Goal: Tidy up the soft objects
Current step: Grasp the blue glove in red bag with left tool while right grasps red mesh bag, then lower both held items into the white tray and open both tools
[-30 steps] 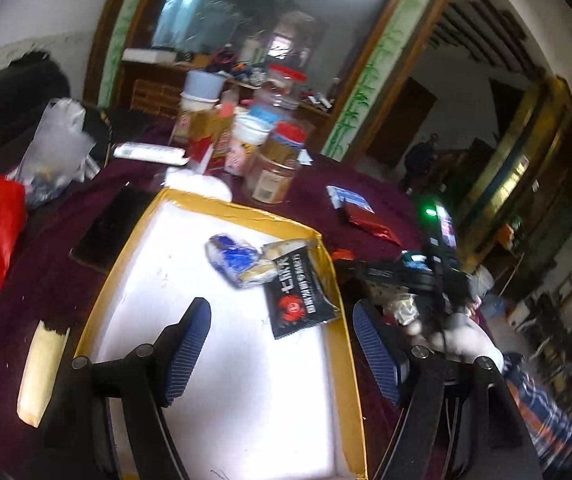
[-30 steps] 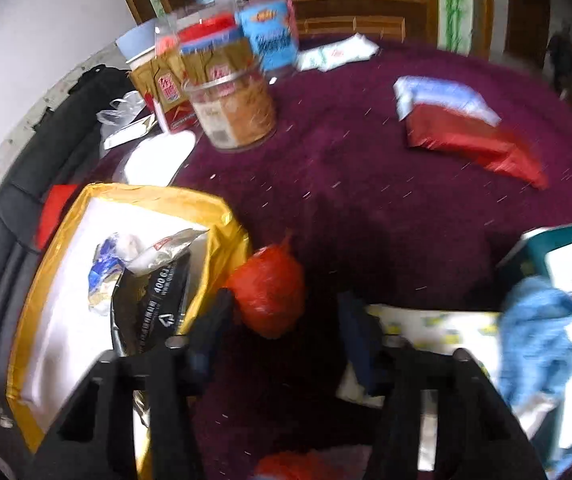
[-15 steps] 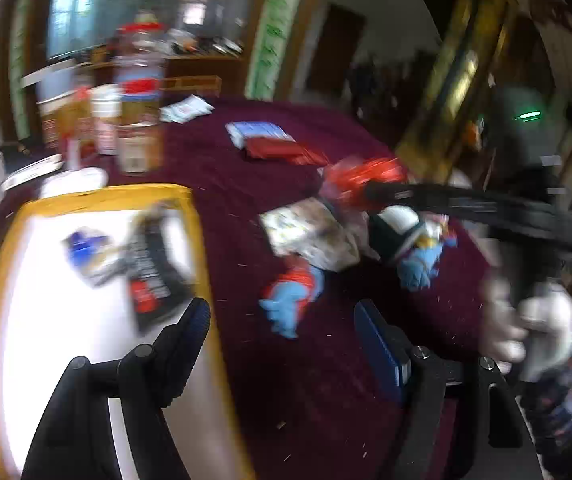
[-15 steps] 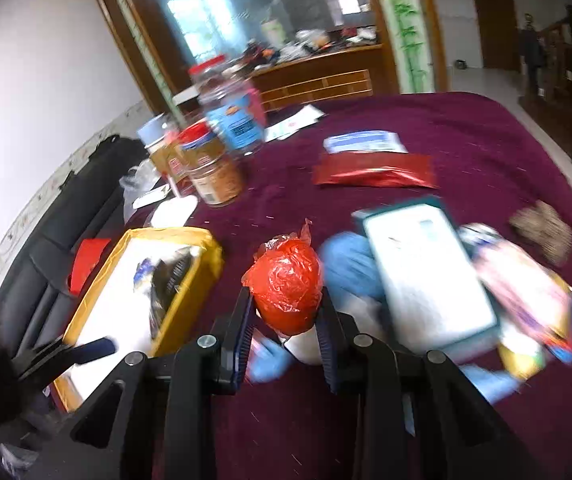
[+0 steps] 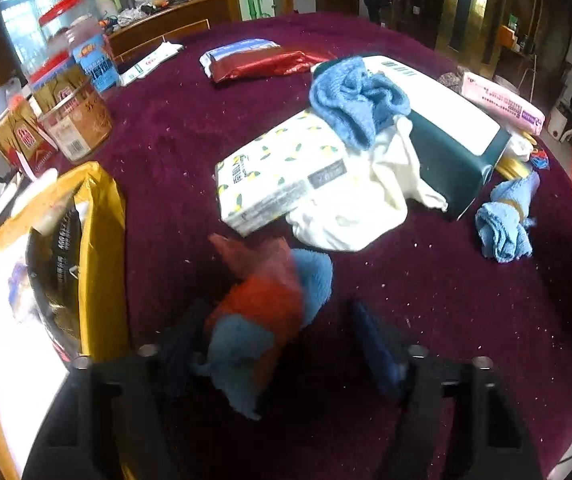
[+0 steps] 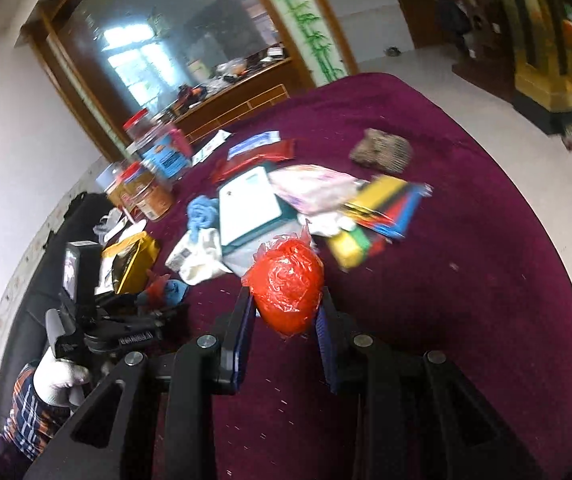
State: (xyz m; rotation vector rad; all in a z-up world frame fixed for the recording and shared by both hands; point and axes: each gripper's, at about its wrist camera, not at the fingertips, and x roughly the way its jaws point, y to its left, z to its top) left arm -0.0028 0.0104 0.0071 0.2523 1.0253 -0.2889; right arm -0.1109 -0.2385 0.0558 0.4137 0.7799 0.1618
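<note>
Early stage. Yellow-rimmed tray holds only a black packet and a small blue item. Right gripper is clamped on a red plastic-wrapped ball, held above the table. Left gripper has its jaws closing around a blue-and-red soft toy just beside the tray; contact is blurred. Still loose on the maroon cloth: blue towel, white cloth, rolled blue cloth.

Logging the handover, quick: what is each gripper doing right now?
Left gripper: fingers closing around the red and blue soft toy.
Right gripper: shut on the red plastic-wrapped bundle.
</note>
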